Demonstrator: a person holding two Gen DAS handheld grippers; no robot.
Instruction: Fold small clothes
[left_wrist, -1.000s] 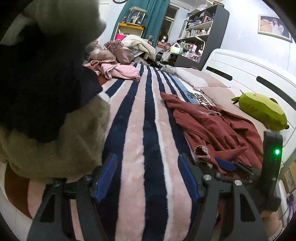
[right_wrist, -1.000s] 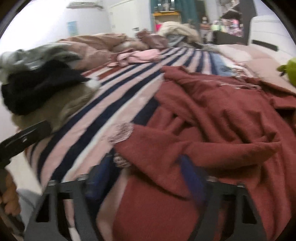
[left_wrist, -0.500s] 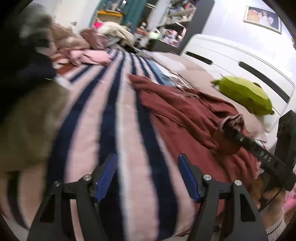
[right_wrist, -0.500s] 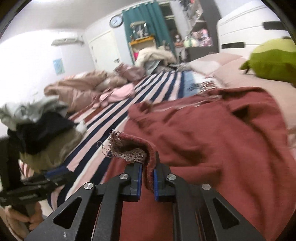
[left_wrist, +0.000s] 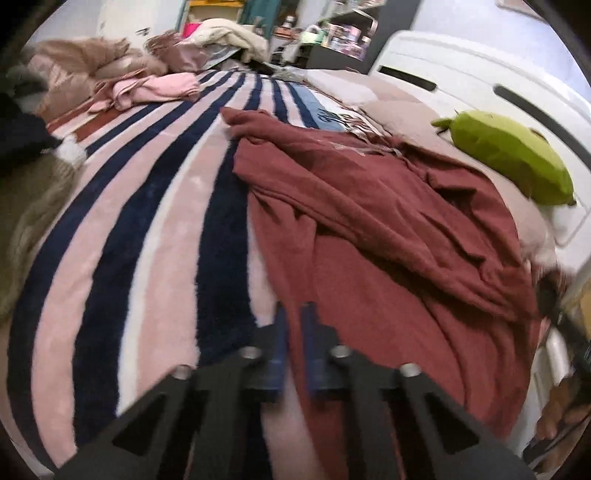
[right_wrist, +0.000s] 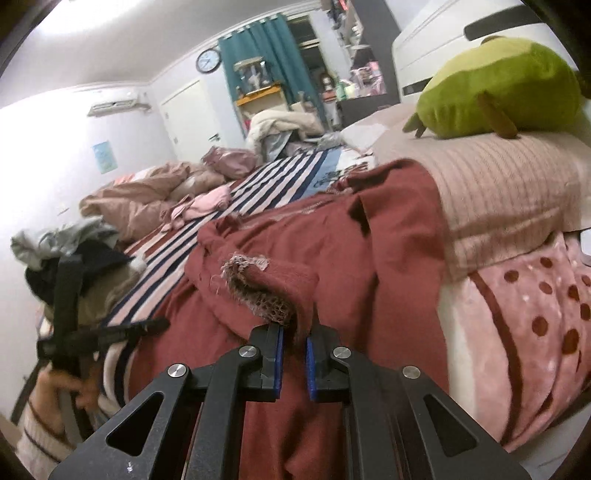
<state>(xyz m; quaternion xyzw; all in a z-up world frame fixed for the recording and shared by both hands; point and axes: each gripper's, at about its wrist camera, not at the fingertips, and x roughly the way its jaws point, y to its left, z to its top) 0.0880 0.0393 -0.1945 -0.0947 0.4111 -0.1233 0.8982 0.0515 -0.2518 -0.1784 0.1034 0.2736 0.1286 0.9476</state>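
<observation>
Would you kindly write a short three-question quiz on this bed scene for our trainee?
1. True or false: the right gripper is shut on the maroon garment.
2. The green plush toy lies on: A) the striped blanket, B) the pillow, C) the floor?
3. Fill in: the left gripper grips the garment's ____ edge.

Key: 1 true; 2 B; 3 near

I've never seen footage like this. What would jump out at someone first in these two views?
A big rumpled dark red garment sprawls over the navy and pink striped blanket, filling the near right of the bed. Both black two-finger grippers are pinching its near hem: the right gripper grips a frayed lacy edge, the left gripper its near left edge. A bright green plush toy sits on the pillow by the white headboard.
</observation>
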